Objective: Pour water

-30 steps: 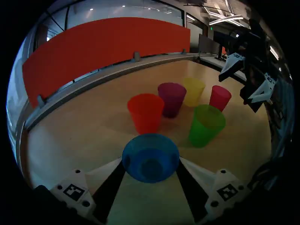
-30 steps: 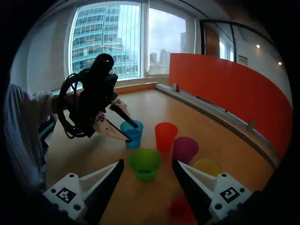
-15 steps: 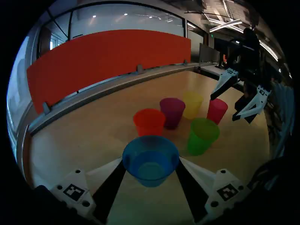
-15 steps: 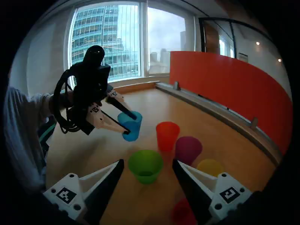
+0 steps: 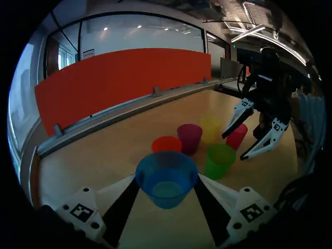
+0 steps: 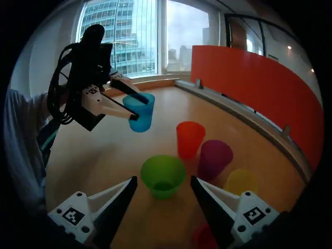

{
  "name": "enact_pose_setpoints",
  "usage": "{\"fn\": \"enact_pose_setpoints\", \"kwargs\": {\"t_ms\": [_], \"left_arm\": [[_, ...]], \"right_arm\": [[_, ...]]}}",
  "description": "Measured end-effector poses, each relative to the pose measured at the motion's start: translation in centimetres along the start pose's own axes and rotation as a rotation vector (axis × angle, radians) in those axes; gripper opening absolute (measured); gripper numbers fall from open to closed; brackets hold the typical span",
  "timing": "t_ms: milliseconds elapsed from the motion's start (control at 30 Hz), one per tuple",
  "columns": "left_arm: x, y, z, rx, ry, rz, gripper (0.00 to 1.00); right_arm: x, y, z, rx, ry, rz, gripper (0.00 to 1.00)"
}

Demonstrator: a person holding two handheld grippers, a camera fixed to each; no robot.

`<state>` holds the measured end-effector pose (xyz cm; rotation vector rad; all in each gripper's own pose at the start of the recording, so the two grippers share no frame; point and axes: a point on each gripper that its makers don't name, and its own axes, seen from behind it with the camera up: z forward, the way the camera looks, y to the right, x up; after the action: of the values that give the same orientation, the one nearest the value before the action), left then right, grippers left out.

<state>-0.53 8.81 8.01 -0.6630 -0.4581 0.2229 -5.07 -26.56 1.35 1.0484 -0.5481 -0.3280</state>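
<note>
Left gripper (image 5: 167,179) fingers clamp the blue cup (image 6: 140,118) below its rim, up off the table (image 5: 103,141). It looks part full. Likely thin, light, squashy plastic: grip mid-wall, gently. Right gripper (image 6: 162,180) fingers open, empty, green cup (image 5: 219,159) ahead.

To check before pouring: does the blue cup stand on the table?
No, the left gripper holds the blue cup up, clear of the table.
</note>
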Motion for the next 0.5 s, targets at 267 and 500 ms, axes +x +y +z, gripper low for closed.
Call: {"fn": "enact_pose_setpoints", "kwargs": {"t_ms": [267, 500], "left_arm": [[1.4, 0.2, -1.0, 0.005, 0.046, 0.003, 0.86], [2.3, 0.1, -1.9, 0.012, 0.079, -0.004, 0.86]], "right_arm": [[-1.0, 0.4, 1.1, -0.014, -0.032, -0.013, 1.00], [-1.2, 0.3, 2.4, -0.005, -0.049, -0.027, 1.00]]}}
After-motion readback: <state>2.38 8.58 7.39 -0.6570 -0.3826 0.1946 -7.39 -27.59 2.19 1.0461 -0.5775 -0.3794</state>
